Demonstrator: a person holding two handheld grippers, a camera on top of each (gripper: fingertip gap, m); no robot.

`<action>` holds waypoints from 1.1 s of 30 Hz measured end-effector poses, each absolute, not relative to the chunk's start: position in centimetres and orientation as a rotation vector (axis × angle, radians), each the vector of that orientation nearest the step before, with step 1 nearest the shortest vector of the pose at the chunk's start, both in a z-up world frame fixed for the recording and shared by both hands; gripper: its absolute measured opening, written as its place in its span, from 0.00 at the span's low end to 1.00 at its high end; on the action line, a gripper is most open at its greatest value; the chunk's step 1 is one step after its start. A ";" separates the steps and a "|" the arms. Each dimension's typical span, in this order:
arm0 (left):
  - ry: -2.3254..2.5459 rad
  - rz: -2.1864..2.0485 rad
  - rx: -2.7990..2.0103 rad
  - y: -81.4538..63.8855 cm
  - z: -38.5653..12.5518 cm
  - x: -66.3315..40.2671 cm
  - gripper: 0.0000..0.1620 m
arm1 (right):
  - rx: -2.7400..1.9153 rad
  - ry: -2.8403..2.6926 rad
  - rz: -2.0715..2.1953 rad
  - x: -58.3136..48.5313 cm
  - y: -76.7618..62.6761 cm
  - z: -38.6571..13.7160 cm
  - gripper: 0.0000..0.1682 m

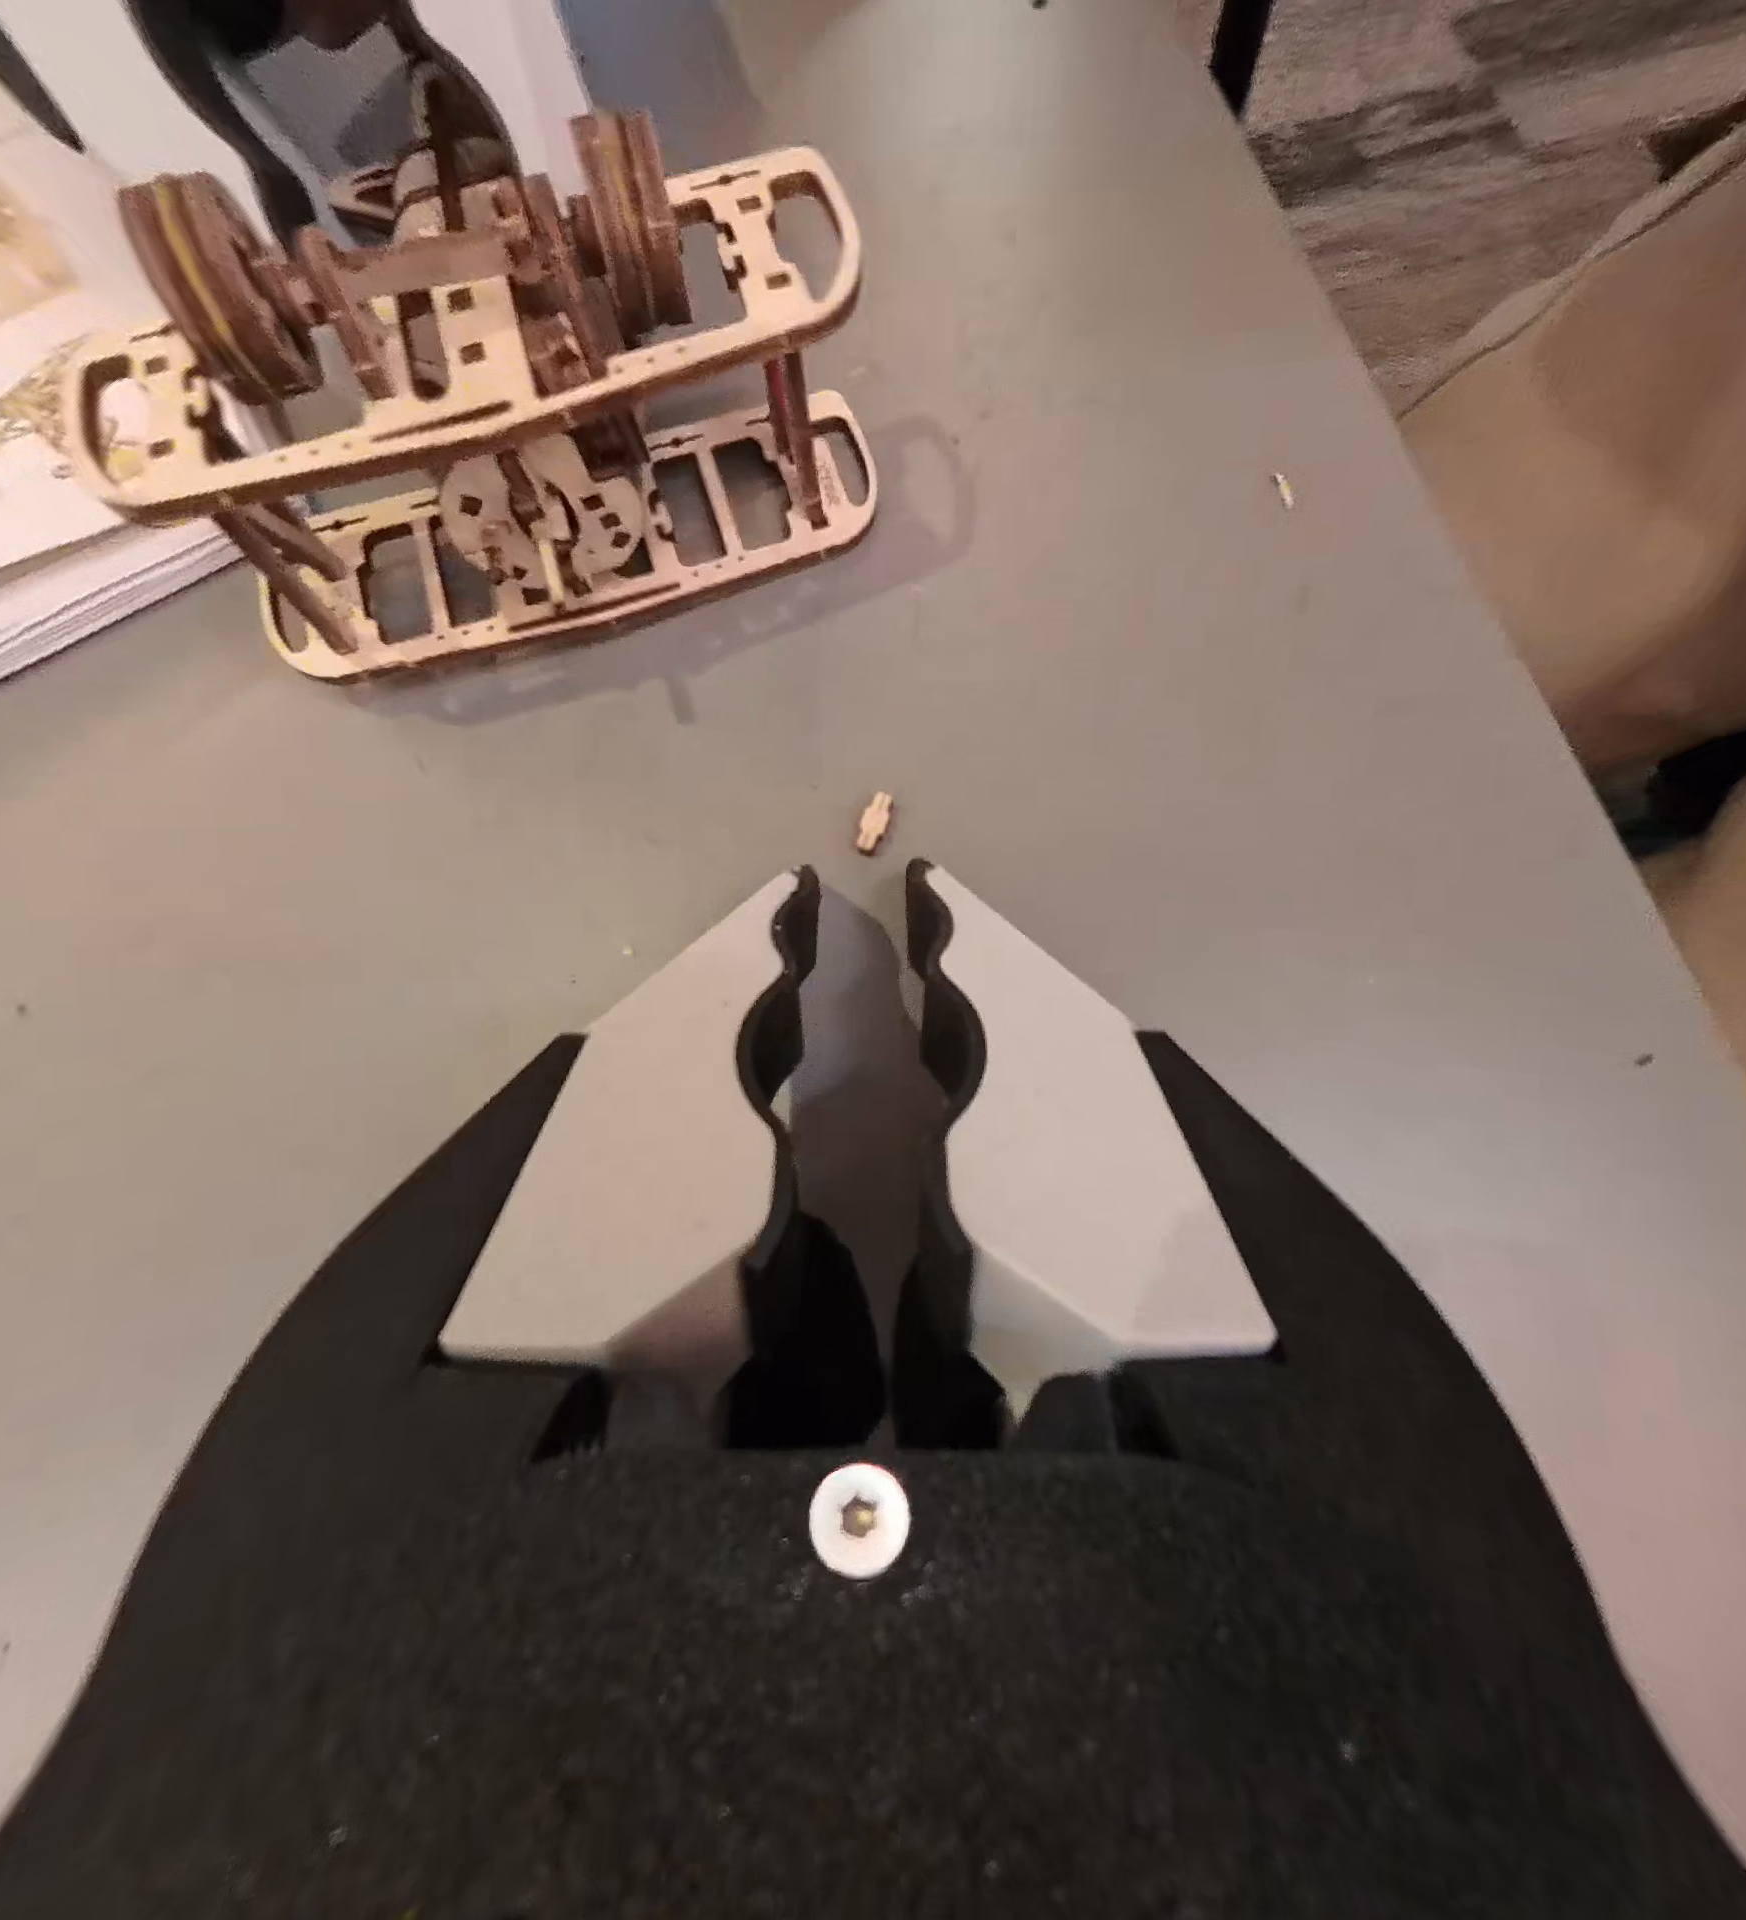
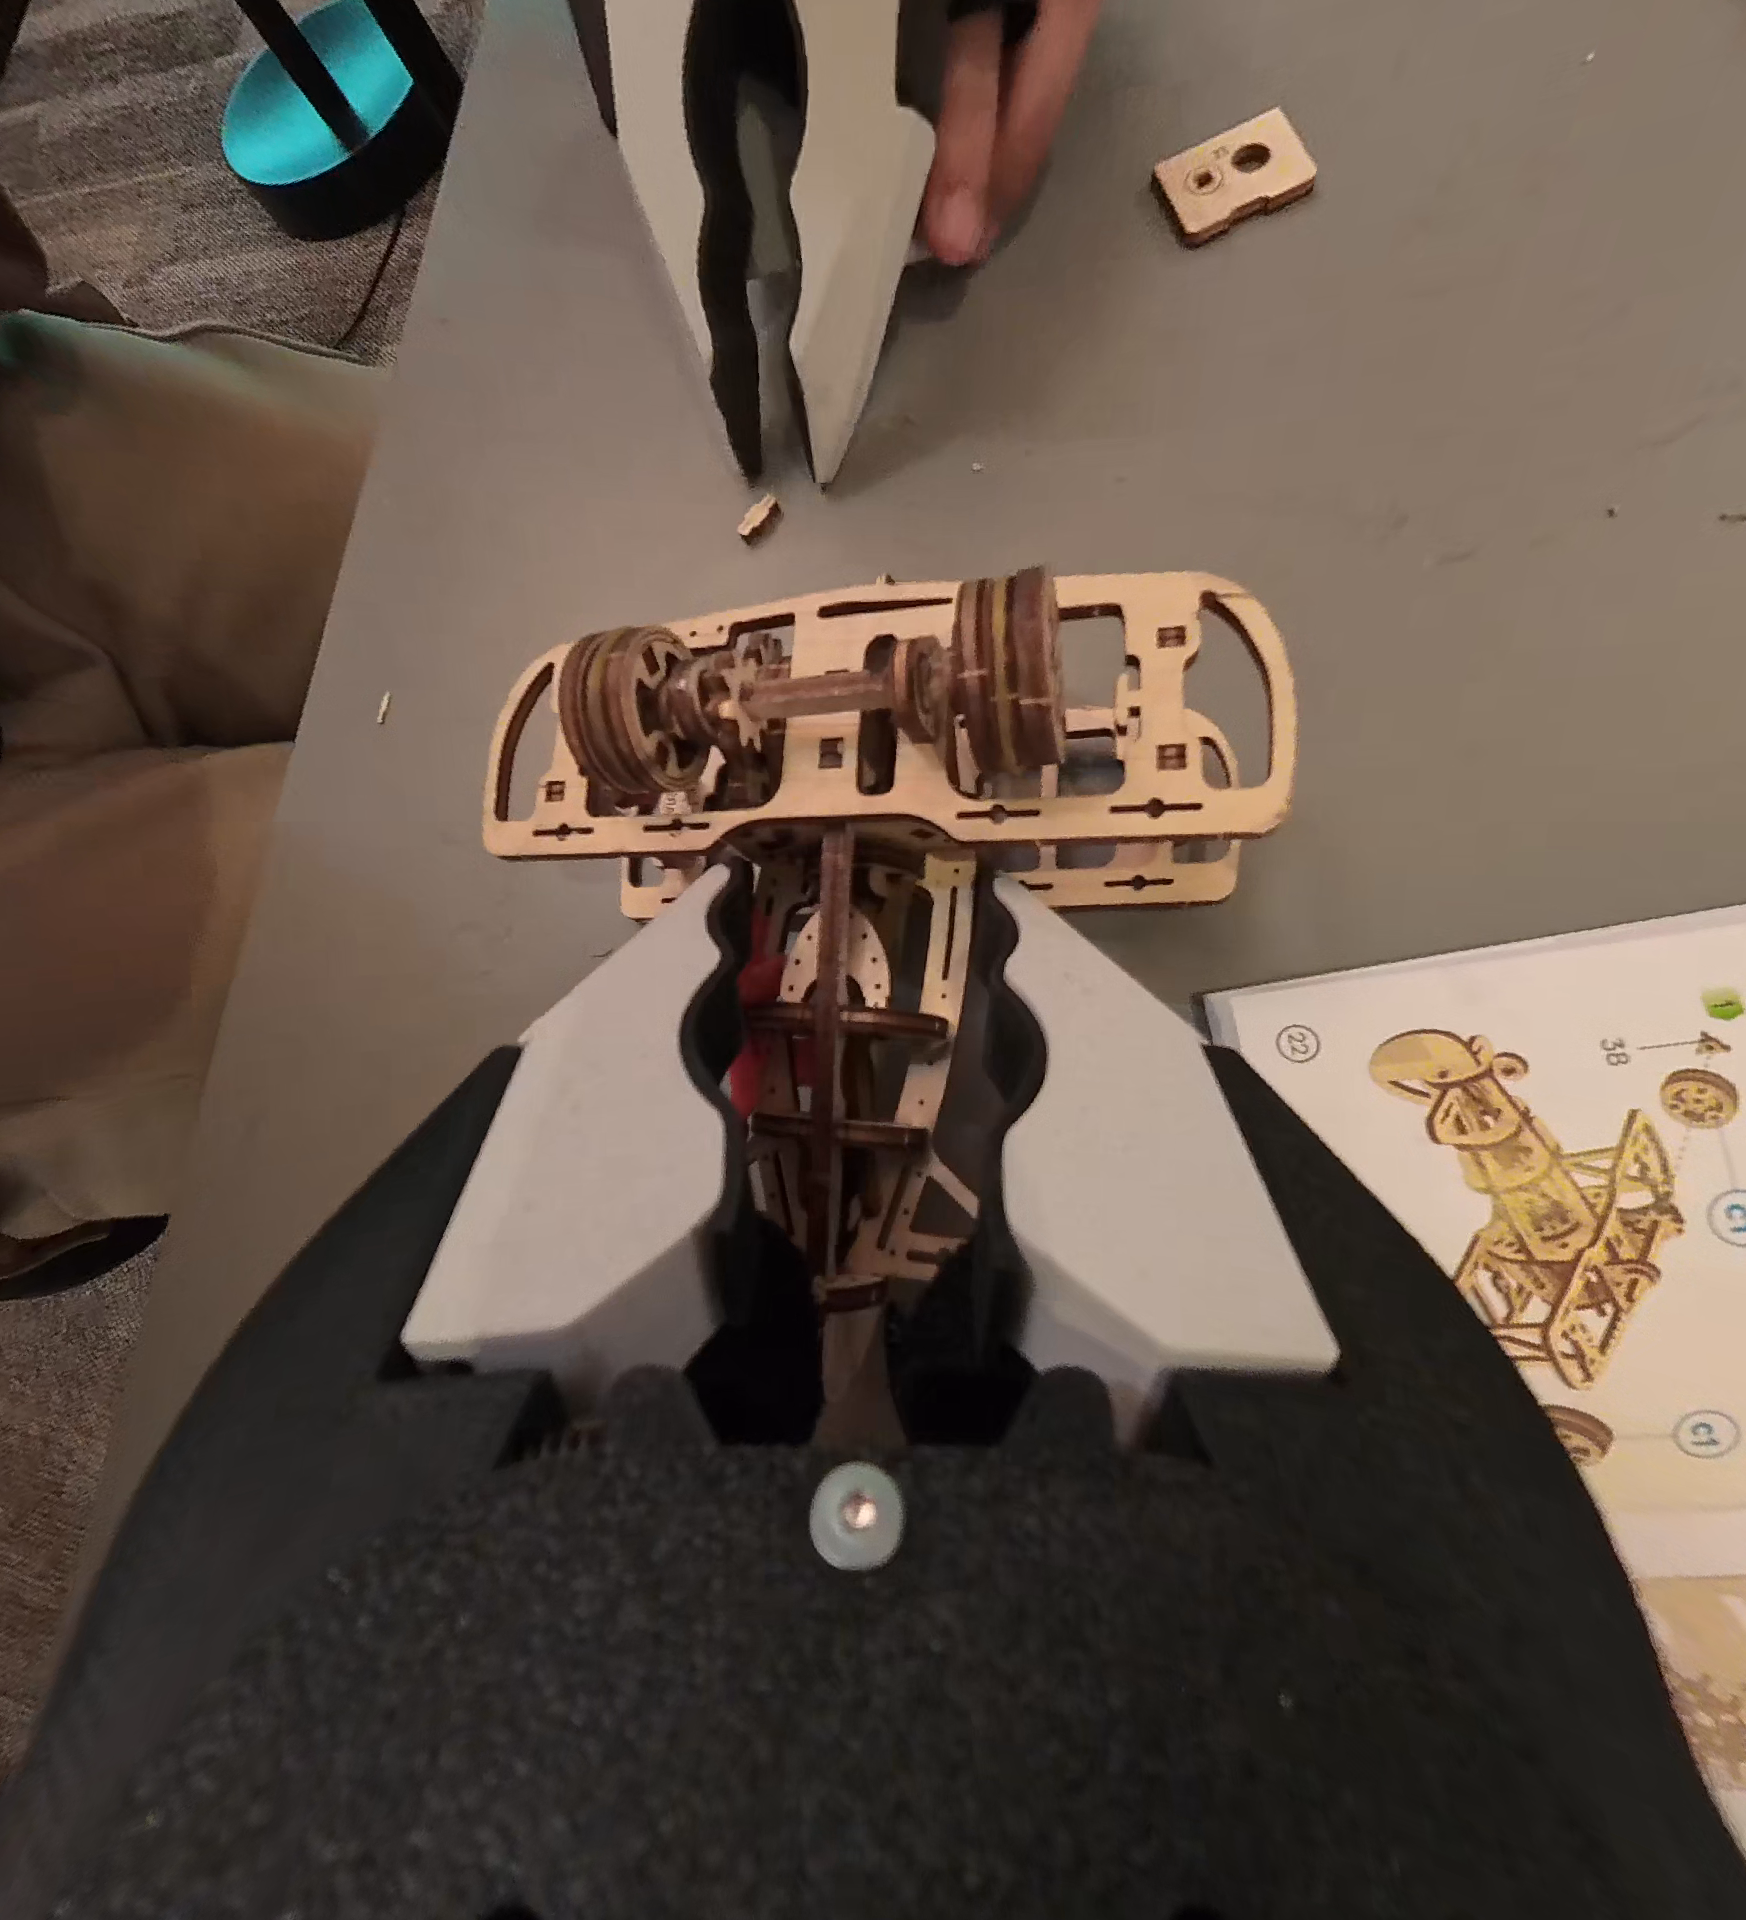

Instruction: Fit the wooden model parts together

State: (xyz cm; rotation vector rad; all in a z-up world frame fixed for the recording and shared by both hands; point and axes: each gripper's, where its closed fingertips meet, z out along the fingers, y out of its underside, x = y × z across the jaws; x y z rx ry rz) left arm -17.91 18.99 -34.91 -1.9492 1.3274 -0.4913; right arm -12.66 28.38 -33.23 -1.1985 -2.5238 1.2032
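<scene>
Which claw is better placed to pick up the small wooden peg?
The left claw: open, empty, its tips just short of the peg. The right claw is busy gripping the wooden model.

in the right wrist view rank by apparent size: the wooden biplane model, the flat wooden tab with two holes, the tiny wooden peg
1. wooden biplane model, by far the largest, though nearest the camera
2. flat wooden tab with two holes
3. tiny wooden peg, smallest

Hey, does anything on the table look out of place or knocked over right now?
The wooden model stands nose-down on its wings, tail clamped in the right gripper; that looks deliberate. One tiny wooden peg lies loose just ahead of the left gripper. Nothing looks broken.
</scene>
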 end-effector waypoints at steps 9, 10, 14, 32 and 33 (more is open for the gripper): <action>1.449 -0.462 -1.848 19.3 -35.0 -16.9 0.01 | -1.203 -2.543 1.194 -12.4 28.2 -33.3 0.25; 1.454 -0.450 -1.839 19.3 -35.0 -16.8 0.01 | -1.203 -2.545 1.195 -12.4 28.2 -33.3 0.25; 1.447 -0.402 -1.824 19.6 -35.0 -16.8 0.00 | -1.209 -2.547 1.192 -12.4 28.2 -33.4 0.25; 1.392 0.912 -1.247 24.1 -30.5 -17.6 0.00 | -1.444 -2.505 1.435 -12.8 26.9 -32.9 0.24; 1.405 0.893 -1.242 23.9 -30.7 -17.1 0.00 | -1.444 -2.501 1.443 -12.9 27.0 -32.9 0.25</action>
